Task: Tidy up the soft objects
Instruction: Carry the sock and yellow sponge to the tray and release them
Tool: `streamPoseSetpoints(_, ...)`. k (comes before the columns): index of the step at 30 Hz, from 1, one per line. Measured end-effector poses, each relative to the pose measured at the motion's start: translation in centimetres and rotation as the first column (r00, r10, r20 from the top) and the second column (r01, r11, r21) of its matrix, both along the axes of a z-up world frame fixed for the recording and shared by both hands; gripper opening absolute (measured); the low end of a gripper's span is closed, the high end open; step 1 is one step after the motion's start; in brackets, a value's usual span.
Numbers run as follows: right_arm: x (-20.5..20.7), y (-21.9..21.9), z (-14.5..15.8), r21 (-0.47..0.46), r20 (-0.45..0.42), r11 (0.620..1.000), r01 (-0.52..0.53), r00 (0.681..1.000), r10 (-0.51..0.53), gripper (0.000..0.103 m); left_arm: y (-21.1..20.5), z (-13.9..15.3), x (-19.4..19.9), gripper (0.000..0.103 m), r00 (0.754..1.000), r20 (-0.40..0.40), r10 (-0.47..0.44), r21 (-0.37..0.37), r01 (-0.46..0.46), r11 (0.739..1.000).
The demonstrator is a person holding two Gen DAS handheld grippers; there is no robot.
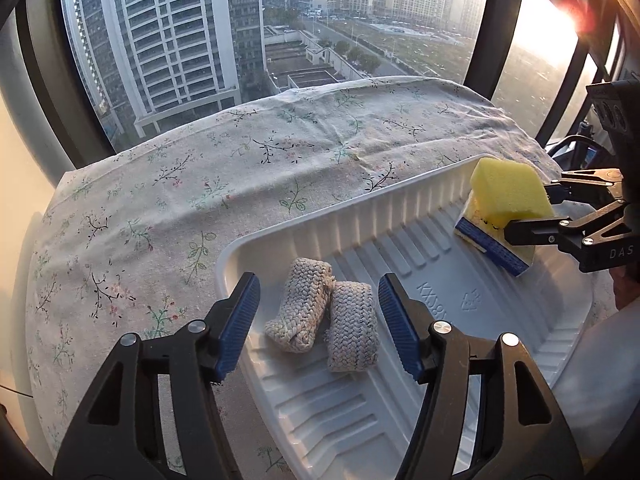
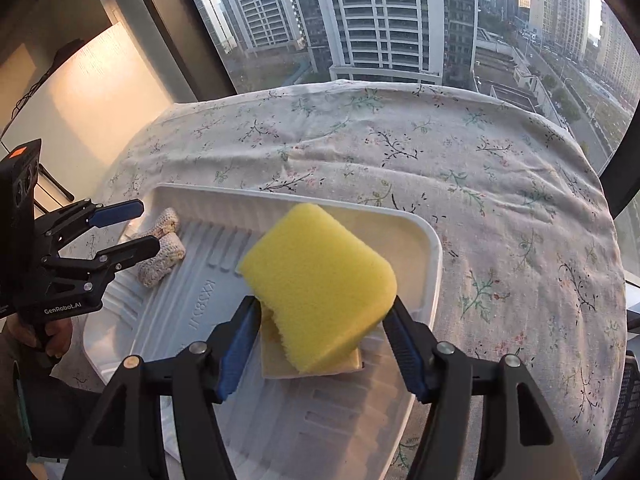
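A white ribbed tray lies on the floral cloth. Two grey knitted rolls lie side by side in its left part. My left gripper is open around them, above the tray; it also shows in the right wrist view. My right gripper is shut on a yellow sponge over the tray's right end. Under it lies a second sponge with a blue scrub layer.
The floral tablecloth covers a round table by a large window. Dark window frames stand behind it. A lit wall panel is to the left.
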State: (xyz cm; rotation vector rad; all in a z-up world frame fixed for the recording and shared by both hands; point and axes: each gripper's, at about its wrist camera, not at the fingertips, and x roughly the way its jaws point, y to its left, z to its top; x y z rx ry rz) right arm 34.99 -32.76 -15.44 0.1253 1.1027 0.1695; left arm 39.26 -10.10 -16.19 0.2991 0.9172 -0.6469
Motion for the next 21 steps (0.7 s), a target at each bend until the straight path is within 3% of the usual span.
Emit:
streamPoseSetpoints(4, -0.7, -0.3, 1.1, -0.003, 0.032, 1.000, 0.013, 0.999, -0.013, 0.074, 0.8, 1.2, -0.1, 0.060, 1.000, 0.016, 0.022, -0.042, -0.021, 0.999)
streamPoseSetpoints(21, -4.8, -3.4, 3.0, -0.059, 0.049, 0.992, 0.112, 0.993, -0.109, 0.074, 7.4, 2.5, -1.5, 0.060, 0.978, 0.052, 0.203, -0.047, -0.201, 0.979)
